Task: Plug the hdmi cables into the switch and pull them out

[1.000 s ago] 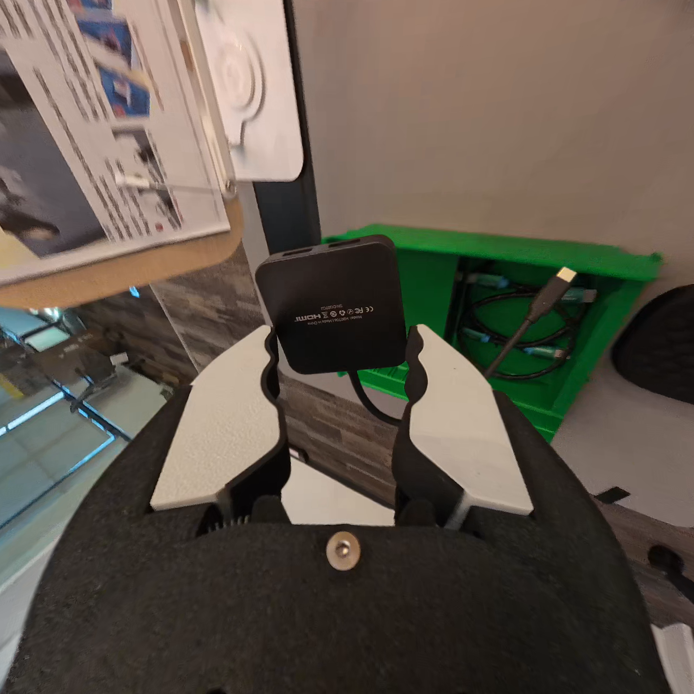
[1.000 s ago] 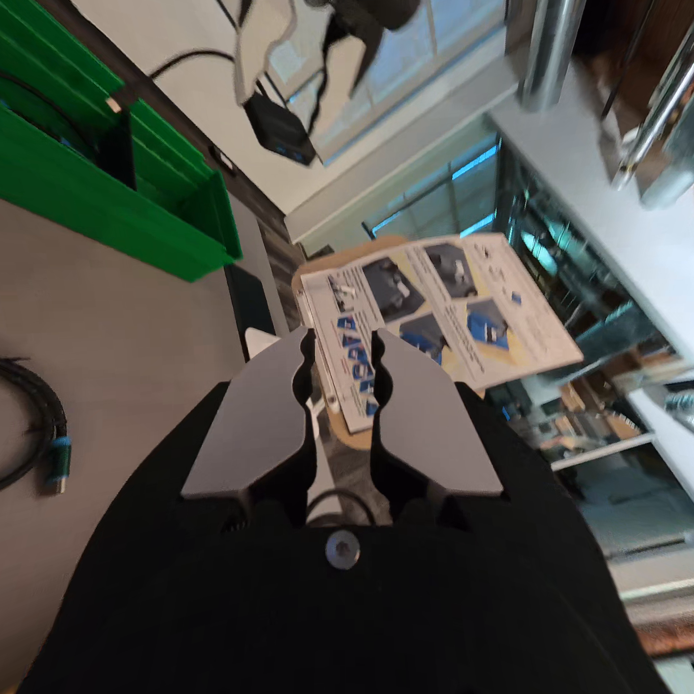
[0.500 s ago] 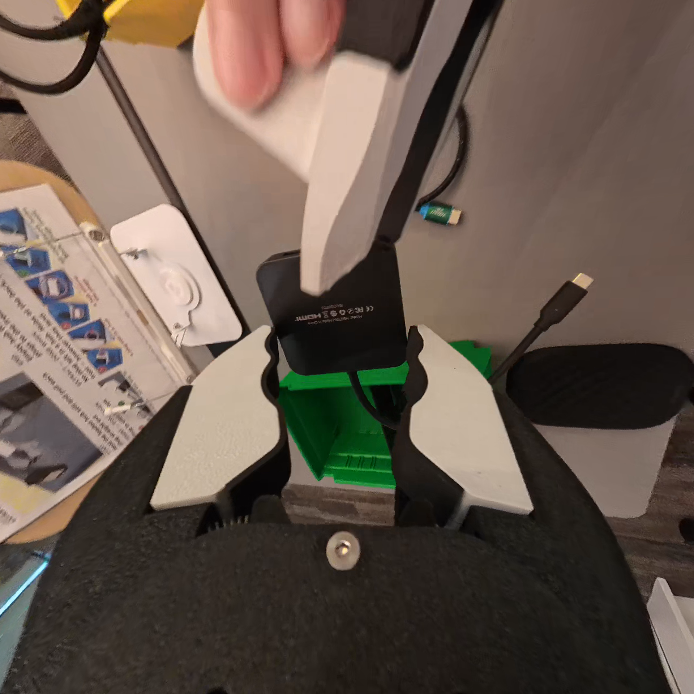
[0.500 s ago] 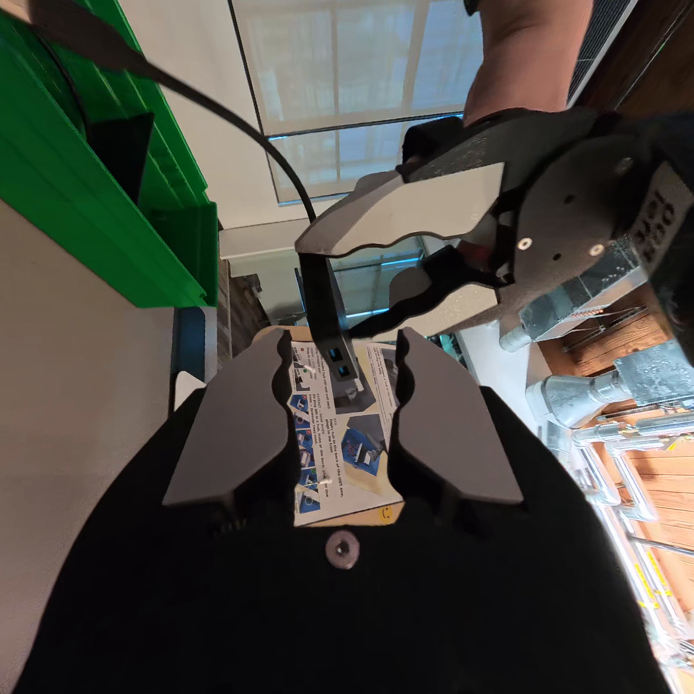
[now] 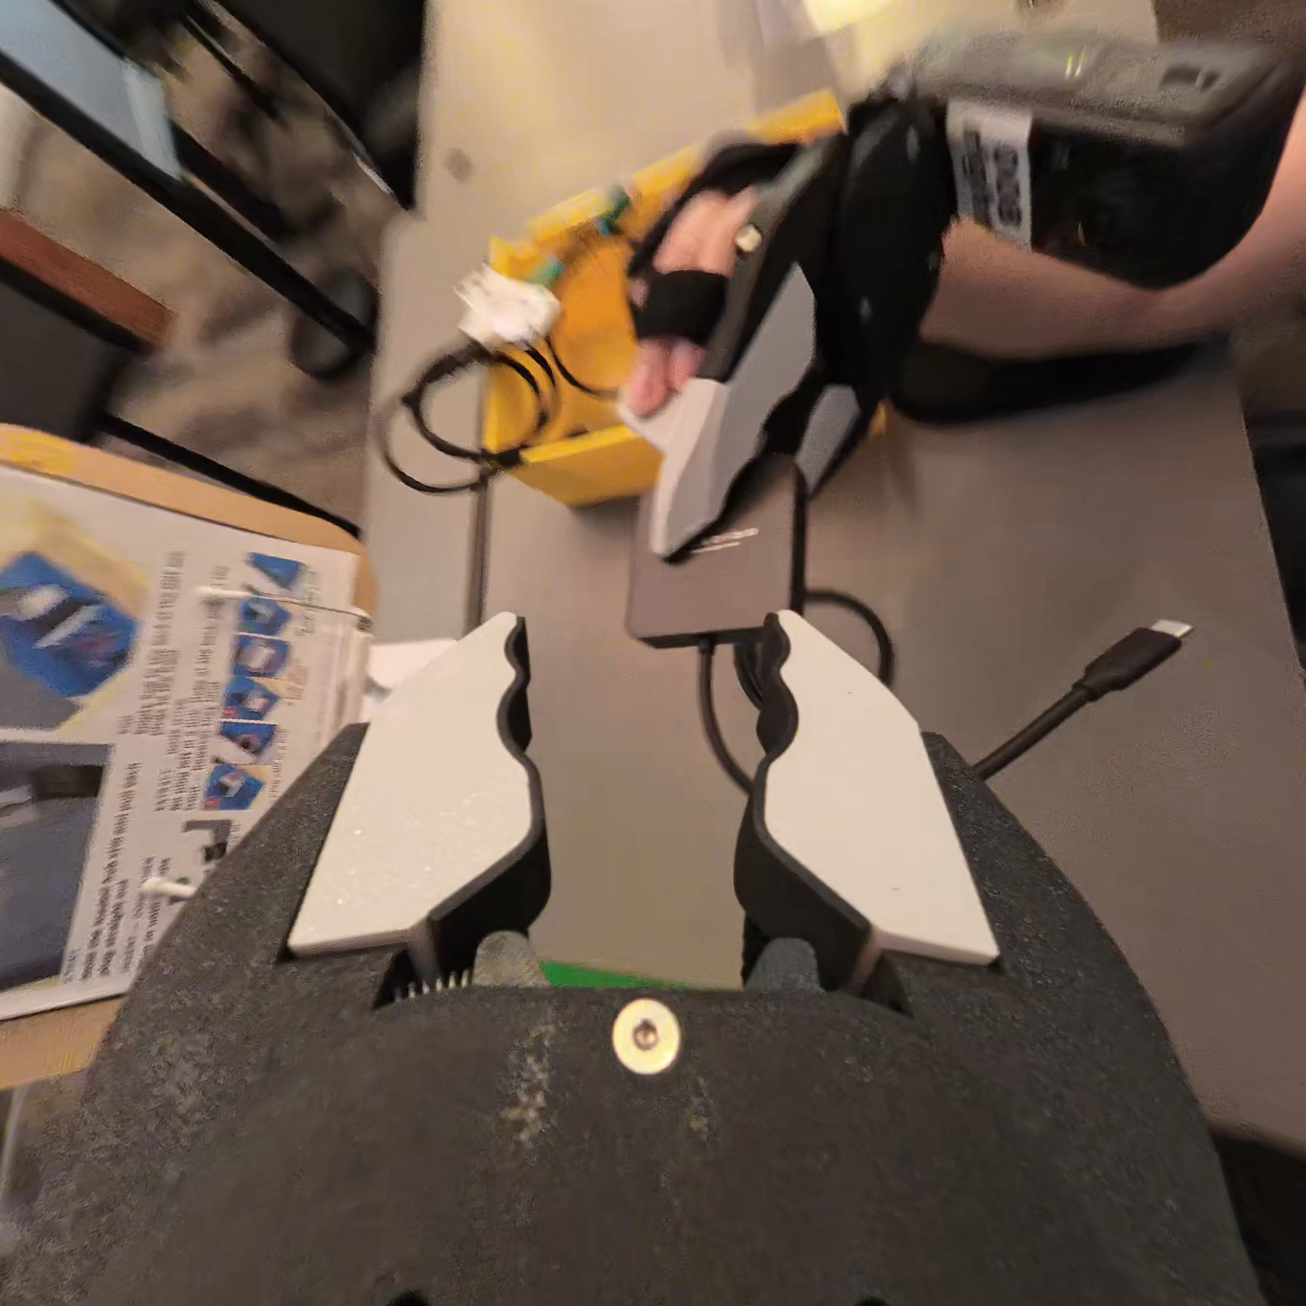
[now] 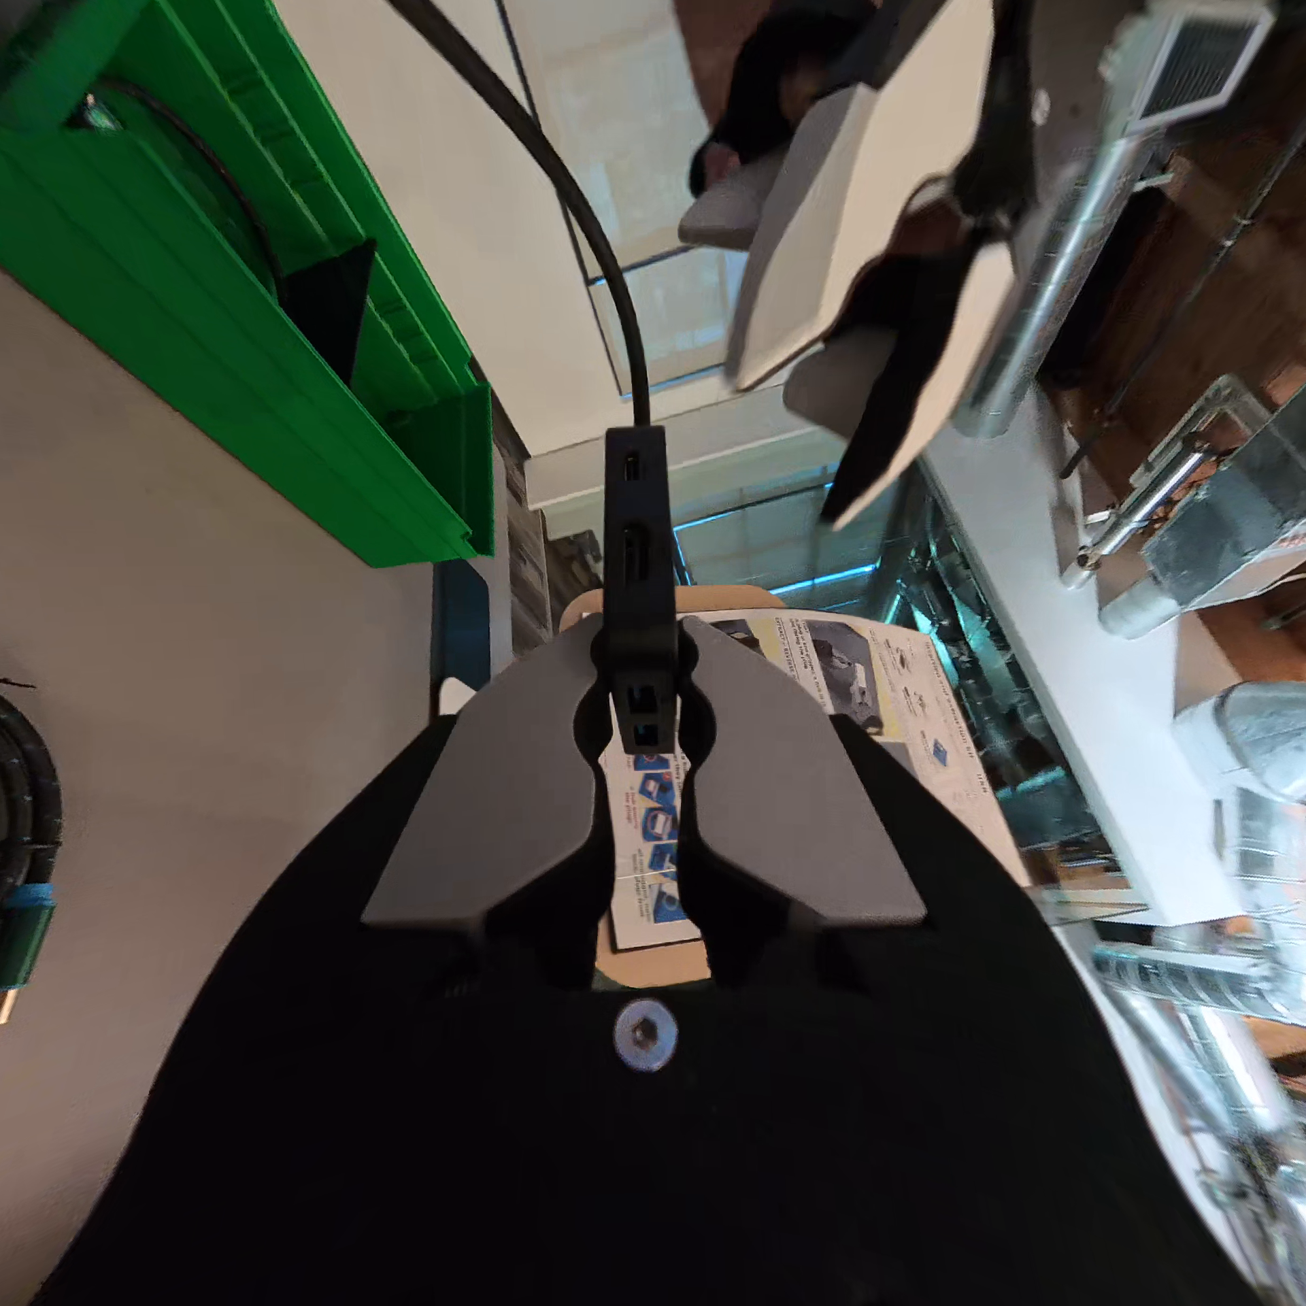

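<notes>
The right gripper [image 6: 639, 661] clamps the flat black rectangular switch [image 6: 636, 558] edge-on between its grey fingers, above the table — the left gripper [image 5: 646, 689], white fingers spread wide and empty, sits just beside the switch's black attached cable [image 5: 714, 714].

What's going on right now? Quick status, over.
Right gripper shut on the switch, held edge-on. Left gripper open, empty. No HDMI cable in the switch's ports; one lies coiled on the table. Nothing in the way, over.
</notes>
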Available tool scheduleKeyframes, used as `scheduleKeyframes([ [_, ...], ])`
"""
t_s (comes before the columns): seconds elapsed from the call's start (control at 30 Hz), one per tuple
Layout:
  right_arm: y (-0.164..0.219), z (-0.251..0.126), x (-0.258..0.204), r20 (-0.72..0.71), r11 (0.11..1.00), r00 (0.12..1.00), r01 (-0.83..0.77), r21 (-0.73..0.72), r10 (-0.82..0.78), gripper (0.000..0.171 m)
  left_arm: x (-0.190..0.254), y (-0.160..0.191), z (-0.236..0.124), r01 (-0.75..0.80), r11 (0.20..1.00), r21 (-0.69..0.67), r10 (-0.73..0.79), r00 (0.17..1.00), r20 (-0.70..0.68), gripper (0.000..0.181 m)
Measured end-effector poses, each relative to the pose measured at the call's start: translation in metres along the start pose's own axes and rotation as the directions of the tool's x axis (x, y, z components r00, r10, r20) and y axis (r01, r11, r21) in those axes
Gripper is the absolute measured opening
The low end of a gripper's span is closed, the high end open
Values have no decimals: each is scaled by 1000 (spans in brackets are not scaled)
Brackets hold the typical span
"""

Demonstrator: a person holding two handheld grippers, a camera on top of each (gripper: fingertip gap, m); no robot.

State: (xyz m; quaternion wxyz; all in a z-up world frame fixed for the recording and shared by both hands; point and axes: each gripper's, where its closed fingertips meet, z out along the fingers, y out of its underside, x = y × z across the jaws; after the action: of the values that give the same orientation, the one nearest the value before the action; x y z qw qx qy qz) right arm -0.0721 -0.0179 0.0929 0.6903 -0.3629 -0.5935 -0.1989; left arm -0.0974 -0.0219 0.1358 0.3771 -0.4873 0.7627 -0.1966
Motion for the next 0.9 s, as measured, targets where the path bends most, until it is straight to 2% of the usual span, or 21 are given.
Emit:
scheduleKeyframes([
  [0.1,-1,-9,4,39,994,995,-94,58,92,15,-31,-3,-37,77,955,288,-131,976,171,54],
  [0.17,-8,-15,10,55,979,985,-169,116,163,15,-38,5,-52,81,888,452,-196,957,214,50],
  [0.23,-19,-18,15,75,952,969,-244,187,234,15,-31,12,-52,19,848,530,-179,951,252,38],
  [0.4,-27,-15,10,124,930,953,-297,216,276,15,9,18,-4,-138,895,425,-5,948,318,46],
  [0.57,-26,-5,-9,208,926,934,-328,187,289,15,41,8,40,-333,885,326,191,897,399,39],
  [0.7,-25,-1,-25,288,927,912,-344,146,293,15,54,0,47,-378,839,391,226,897,381,16],
  [0.9,-16,1,-19,262,908,901,-392,146,346,23,51,5,42,-437,817,377,272,868,415,14],
])
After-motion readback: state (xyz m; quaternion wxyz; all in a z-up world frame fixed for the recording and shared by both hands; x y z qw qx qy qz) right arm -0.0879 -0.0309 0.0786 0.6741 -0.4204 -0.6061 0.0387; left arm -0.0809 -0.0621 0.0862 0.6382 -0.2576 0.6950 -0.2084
